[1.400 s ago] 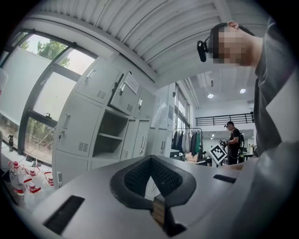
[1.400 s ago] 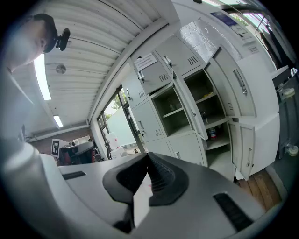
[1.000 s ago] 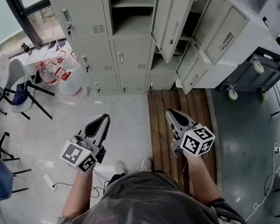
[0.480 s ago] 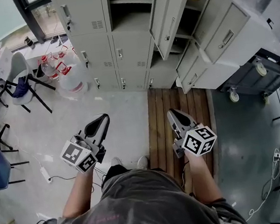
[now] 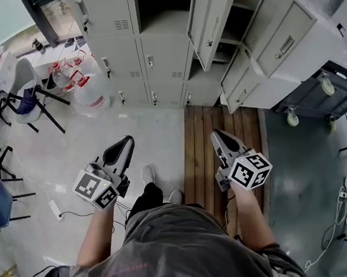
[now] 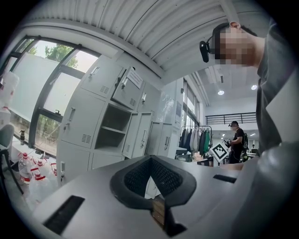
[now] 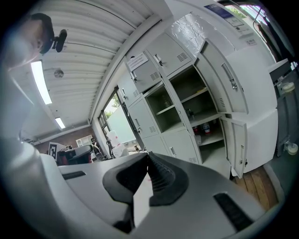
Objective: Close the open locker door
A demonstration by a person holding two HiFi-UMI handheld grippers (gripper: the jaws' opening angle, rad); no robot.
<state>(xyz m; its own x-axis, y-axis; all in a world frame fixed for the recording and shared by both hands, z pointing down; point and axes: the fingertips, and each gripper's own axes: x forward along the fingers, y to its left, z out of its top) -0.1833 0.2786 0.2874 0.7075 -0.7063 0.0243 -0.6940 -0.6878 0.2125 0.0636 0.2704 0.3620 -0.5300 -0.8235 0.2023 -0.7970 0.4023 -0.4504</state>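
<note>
The grey locker bank fills the top of the head view. One tall door (image 5: 211, 15) stands swung open, also seen in the left gripper view (image 6: 140, 135). Further right, two more doors hang open, an upper one (image 5: 277, 38) and a lower one (image 5: 240, 88); the right gripper view shows them as the upper (image 7: 224, 79) and the lower (image 7: 238, 144). My left gripper (image 5: 125, 142) (image 6: 150, 158) is shut and empty, well short of the lockers. My right gripper (image 5: 215, 134) (image 7: 148, 153) is also shut and empty, over the wooden boards.
A wooden board strip (image 5: 199, 144) lies on the floor before the open lockers. Water bottles (image 5: 88, 92) stand at the lockers' left foot, chairs (image 5: 13, 79) further left. A wheeled cart (image 5: 319, 90) sits at right. A cable and power strip (image 5: 60, 213) lie at left.
One foot has stepped forward toward the lockers, and the view has shifted with it. Both grippers were carried along a little and stay shut.
</note>
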